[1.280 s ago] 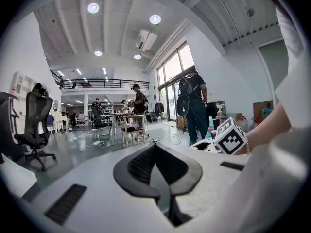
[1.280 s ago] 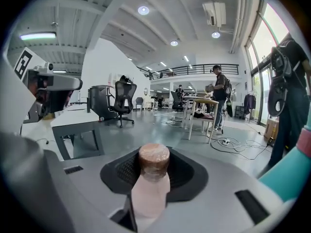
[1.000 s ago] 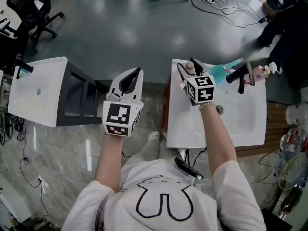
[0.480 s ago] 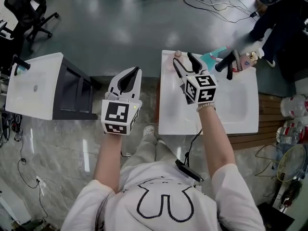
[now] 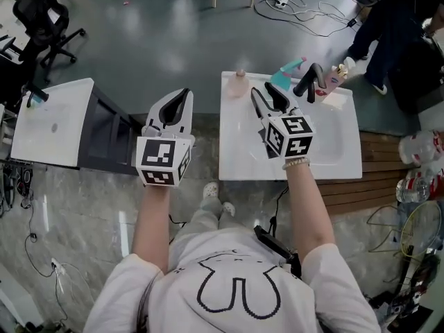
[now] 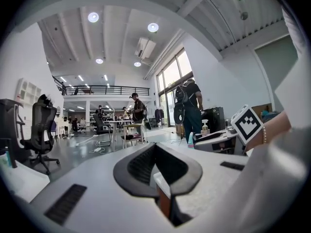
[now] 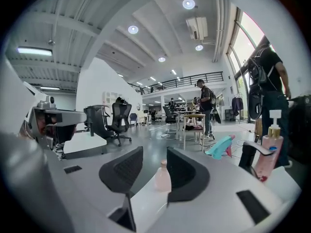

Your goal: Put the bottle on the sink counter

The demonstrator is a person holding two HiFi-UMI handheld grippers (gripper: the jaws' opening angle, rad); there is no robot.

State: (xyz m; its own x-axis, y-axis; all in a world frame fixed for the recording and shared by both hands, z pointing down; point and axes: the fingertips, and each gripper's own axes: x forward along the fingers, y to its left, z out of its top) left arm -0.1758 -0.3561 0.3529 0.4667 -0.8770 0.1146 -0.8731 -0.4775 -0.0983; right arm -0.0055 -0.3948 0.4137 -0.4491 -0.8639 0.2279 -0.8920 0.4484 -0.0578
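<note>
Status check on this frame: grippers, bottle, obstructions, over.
Left gripper shut, empty. Right gripper open, jaws just closed partway, nothing between them. Pink bottle upright on sink counter's far left corner, clear of both grippers. Nothing in the way.

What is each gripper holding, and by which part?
Nothing. Left gripper shut, empty; right gripper jaws, just closing somewhat, apart and empty; pink bottle stands free on the sink counter.

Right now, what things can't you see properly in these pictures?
- Pink bottle: head view, too small to show any label.
- Pump bottle: right gripper view, lower part behind the black faucet.
- Person beside the sink: head view, cut off by the top edge.
- Distant people: left gripper view, too small to tell what they do.
</note>
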